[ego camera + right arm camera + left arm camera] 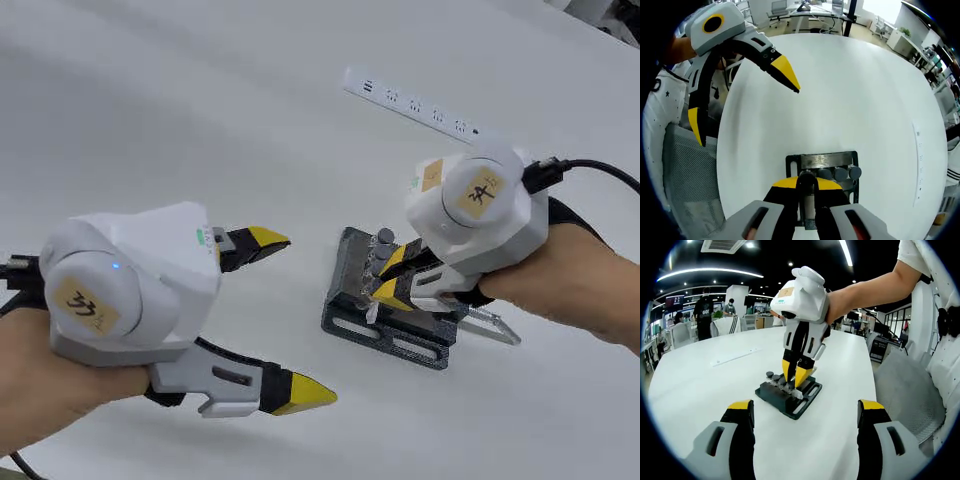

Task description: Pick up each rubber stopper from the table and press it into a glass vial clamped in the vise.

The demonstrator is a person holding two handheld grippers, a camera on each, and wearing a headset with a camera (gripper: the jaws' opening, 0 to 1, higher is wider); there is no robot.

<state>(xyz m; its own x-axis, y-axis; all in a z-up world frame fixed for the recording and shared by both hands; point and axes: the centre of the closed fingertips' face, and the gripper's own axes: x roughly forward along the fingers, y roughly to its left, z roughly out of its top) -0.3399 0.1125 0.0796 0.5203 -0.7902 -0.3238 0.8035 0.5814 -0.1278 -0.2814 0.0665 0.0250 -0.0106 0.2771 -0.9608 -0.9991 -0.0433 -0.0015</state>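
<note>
Gripping the end stopper [806,176] at the near end of the row, the right gripper [386,280] is clenched, its yellow tips pressed to either side of the grey cap. We see that cap sitting at the mouth of a glass vial [810,206], whose pale body shows in the narrow gap between the jaws in the right gripper view; three more stoppers [840,173] stand in line just beside it, running toward the far end of the row.

We find the row clamped in the vise [385,338], a dark metal block lying flat on the white table [150,120], right of centre, with a bright crank handle [497,326] sticking out on its right. The right gripper comes down onto it from the right, held in a hand [570,275], with a black cable [600,170] running off its back.

We see the left gripper [308,318] to the left of the vise and apart from it, released, its jaws spread wide and pointing toward the vise; the other hand [35,385] holds it. Farther off, beyond the vise, a white power strip [415,100] lies on the table. In the left gripper view a grey mesh chair [910,395] stands at the right of the table, and people stand well back in the room.
</note>
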